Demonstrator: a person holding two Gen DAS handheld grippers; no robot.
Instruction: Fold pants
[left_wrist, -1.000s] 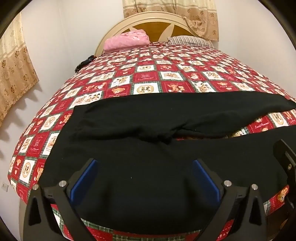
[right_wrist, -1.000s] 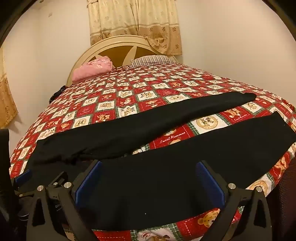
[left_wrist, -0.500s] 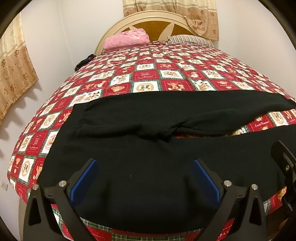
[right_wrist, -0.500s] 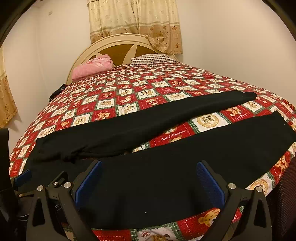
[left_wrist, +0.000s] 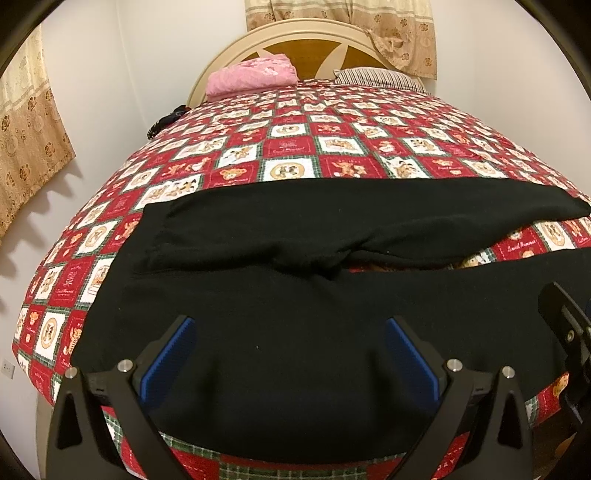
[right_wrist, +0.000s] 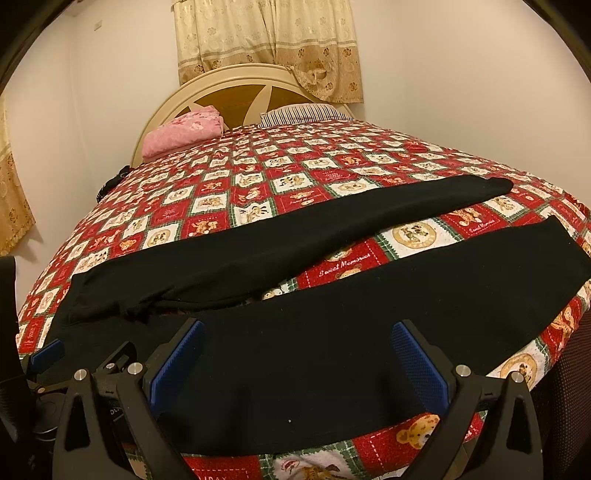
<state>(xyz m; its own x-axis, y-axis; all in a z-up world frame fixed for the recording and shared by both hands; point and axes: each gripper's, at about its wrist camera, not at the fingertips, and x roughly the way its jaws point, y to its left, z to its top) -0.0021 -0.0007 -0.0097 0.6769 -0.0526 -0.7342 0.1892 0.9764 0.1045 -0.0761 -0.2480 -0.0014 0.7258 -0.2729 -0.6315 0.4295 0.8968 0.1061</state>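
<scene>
Holding my left tool (left_wrist: 288, 354) and right tool (right_wrist: 295, 354) above the near edge of the bed (right_wrist: 258, 177), both with fingers spread wide apart, gripping nothing. Black pants (right_wrist: 332, 332) are lying flat across the patchwork quilt (left_wrist: 332, 147), waist to my left, legs splayed rightward with quilt showing between them.

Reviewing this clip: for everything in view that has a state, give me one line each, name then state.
black pants: spread flat on the bed, unfolded, legs apart in a V.
left gripper: open, over the waist end, holding nothing.
right gripper: open, over the near leg, holding nothing.
pink blanket: folded, by the headboard.
striped pillow: lying flat against the headboard.
curtain: drawn shut.
</scene>
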